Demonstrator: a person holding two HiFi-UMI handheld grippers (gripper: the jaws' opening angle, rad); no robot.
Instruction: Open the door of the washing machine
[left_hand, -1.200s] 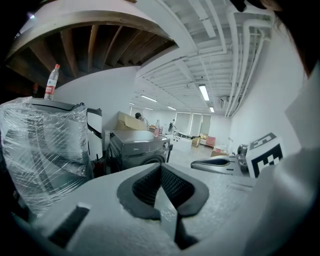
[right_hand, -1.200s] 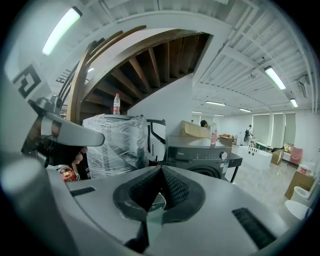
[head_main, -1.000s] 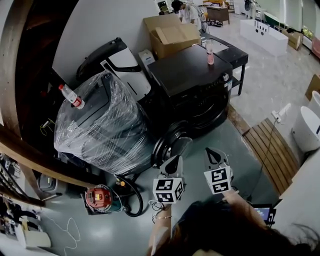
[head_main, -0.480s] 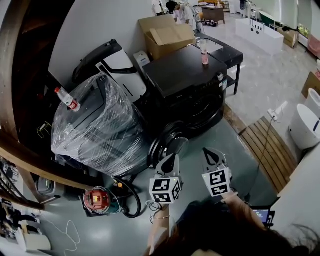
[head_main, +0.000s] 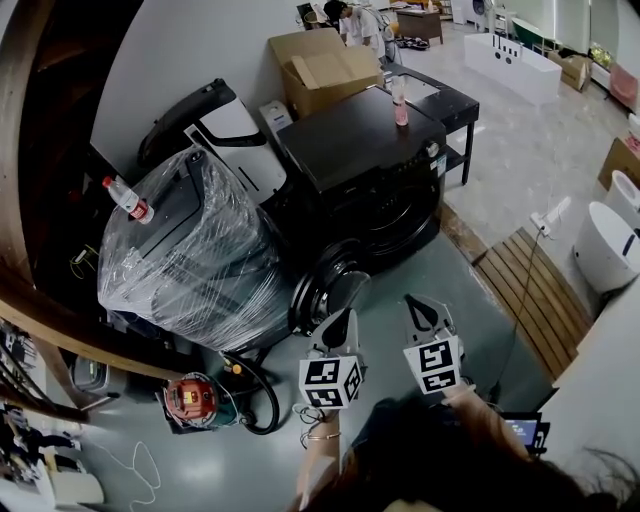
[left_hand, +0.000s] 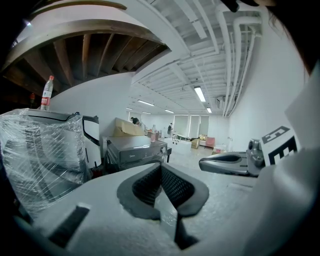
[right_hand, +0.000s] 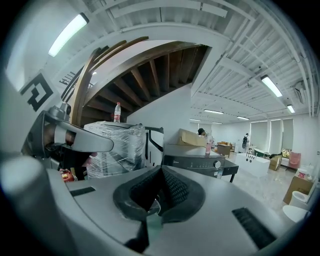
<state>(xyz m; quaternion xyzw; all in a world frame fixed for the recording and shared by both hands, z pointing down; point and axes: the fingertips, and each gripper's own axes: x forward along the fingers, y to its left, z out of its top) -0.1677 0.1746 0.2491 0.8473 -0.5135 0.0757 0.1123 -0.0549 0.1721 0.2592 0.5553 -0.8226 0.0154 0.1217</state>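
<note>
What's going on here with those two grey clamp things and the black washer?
A person stands before the black washing machine, holding a gripper in each hand. The left gripper and right gripper are both shut and empty, held short of the machine and touching nothing. Its round door looks already swung open.
</note>
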